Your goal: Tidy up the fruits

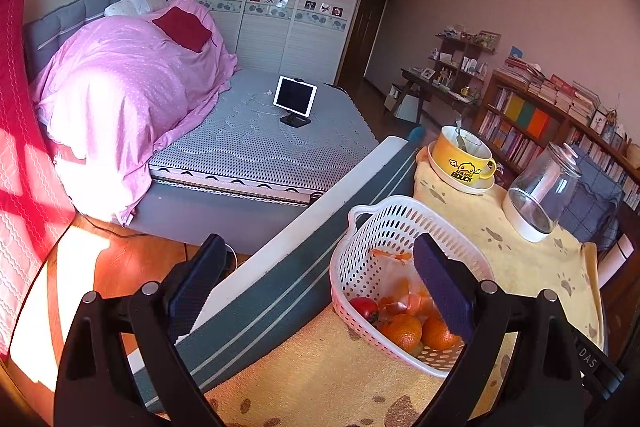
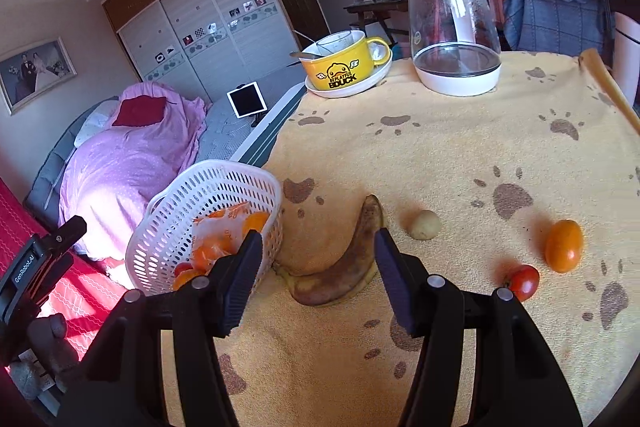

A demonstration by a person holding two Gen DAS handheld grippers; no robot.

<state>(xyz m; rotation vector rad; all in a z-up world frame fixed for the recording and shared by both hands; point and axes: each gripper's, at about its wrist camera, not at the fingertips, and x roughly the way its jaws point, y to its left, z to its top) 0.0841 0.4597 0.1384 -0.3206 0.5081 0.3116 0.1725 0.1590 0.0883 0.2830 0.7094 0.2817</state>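
Both grippers stand wide open and hold nothing. The left gripper (image 1: 320, 279) hangs over the near edge of the table, its right finger (image 1: 442, 287) just in front of the white basket (image 1: 362, 227), its left finger out over the floor beside the bed (image 1: 248, 139). The basket sits at the table's left edge on a yellow cloth with paw prints (image 2: 440, 155); inside it lie two oranges (image 1: 402, 331), a red tomato (image 1: 364, 309) and a crumpled orange bag. The right gripper (image 2: 318, 259) hovers above a brown, overripe banana (image 2: 340, 275) — the banana lies on the cloth just right of the basket, between the two fingers as the camera sees it, though not touched. Farther right, apart from one another, are a small pale round fruit (image 2: 425, 225), another orange (image 2: 564, 245) and a second red tomato (image 2: 523, 282). At the far side of the table stand a yellow mug on a saucer (image 2: 340, 71) and a glass kettle (image 2: 454, 27).
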